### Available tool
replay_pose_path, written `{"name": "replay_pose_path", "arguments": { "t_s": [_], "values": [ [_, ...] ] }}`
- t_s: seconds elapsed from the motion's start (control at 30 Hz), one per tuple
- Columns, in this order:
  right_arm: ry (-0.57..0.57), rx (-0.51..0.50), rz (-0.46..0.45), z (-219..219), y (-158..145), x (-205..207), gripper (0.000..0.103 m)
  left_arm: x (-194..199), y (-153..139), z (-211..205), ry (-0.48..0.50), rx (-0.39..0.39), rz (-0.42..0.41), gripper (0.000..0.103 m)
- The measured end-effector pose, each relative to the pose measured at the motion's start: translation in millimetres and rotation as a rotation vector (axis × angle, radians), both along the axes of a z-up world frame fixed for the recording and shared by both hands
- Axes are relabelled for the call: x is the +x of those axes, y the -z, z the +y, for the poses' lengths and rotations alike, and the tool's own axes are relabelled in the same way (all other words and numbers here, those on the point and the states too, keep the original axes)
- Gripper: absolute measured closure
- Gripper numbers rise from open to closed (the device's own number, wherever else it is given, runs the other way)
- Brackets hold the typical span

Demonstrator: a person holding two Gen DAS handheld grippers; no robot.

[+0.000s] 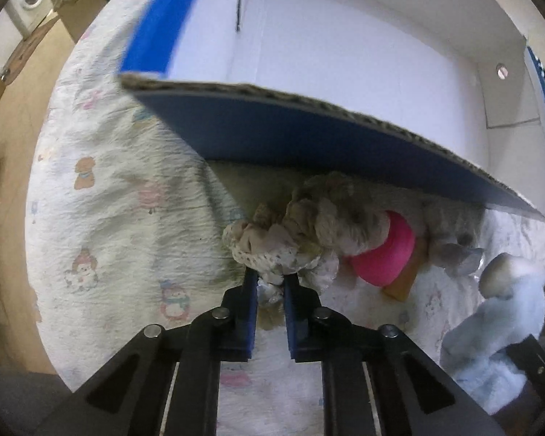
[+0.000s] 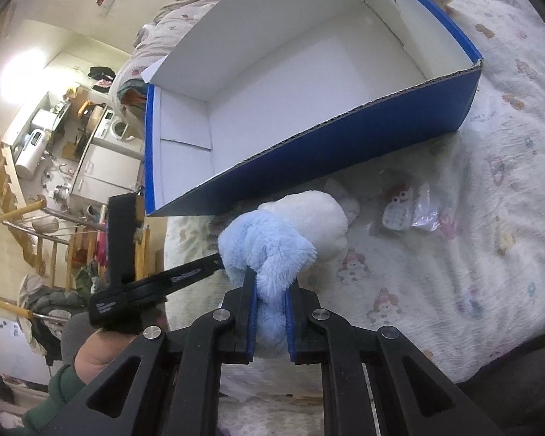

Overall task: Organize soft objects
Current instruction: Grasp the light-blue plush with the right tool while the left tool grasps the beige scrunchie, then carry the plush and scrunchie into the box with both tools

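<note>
On the white quilted bedspread printed with small cartoon figures, my left gripper is clamped on a beige-and-brown curly plush dog dressed in speckled white cloth, pinching it by the cloth just in front of the blue corrugated-cardboard box with the white inside. The box's near wall overhangs the dog's head and stands between the toy and the box's open interior. Beside the dog, also at the foot of that wall, lie a bright pink round object and something grey and fuzzy (too blurred to name). My right gripper is closed on a fluffy pale-blue-and-white plush toy, held just outside the box's near wall. A small owl-patterned item in a clear plastic wrapper lies on the bedspread near that wall.
</note>
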State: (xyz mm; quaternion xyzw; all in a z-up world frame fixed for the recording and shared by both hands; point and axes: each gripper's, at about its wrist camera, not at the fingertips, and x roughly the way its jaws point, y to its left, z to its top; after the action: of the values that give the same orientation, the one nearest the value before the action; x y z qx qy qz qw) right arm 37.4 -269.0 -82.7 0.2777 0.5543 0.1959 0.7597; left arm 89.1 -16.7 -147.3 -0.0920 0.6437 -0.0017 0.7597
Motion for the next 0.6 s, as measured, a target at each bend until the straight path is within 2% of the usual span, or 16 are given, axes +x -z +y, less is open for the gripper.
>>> {"name": "replay_pose_path", "arguments": {
  "t_s": [0.43, 0.6],
  "values": [
    [0.013, -0.021, 0.003, -6, 2, -4, 0.089, -37, -13, 5, -0.013, 0.013, -0.068, 0.093],
    [0.014, -0.028, -0.002, -4, 0, -5, 0.089, -35, -37, 8, -0.001, 0.014, -0.110, 0.093]
  ]
}}
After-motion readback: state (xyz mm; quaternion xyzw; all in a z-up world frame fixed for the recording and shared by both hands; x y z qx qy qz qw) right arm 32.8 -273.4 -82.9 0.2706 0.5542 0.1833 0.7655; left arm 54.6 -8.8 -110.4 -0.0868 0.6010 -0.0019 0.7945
